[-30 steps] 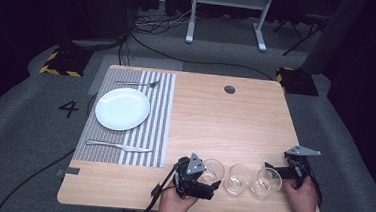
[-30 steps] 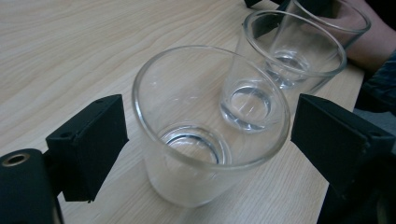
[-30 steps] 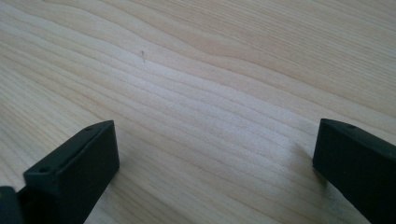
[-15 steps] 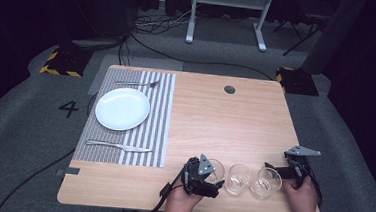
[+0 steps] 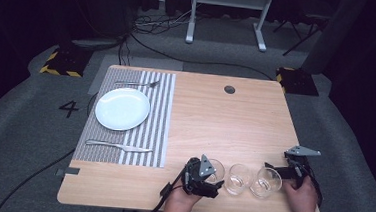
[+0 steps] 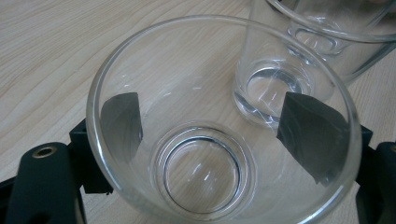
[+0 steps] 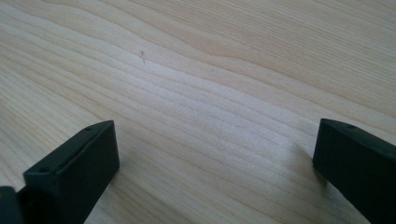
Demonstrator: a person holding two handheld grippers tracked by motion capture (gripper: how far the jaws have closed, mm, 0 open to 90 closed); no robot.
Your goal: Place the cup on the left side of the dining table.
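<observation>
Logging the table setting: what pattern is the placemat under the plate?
Grey and white stripes; the placemat shows best in the high view.

Light wood surface (image 5: 235, 124) with a round cable hole (image 5: 229, 89) near the far edge, standing on grey carpet floor (image 5: 33, 140) marked with a black "4" (image 5: 69, 108) on the left. Yellow-black striped blocks (image 5: 58, 63) sit on the floor off both far corners; cables (image 5: 151, 26) run across the floor toward a white metal frame (image 5: 228, 8). Surroundings beyond are dark, only the surface area is lit.
</observation>
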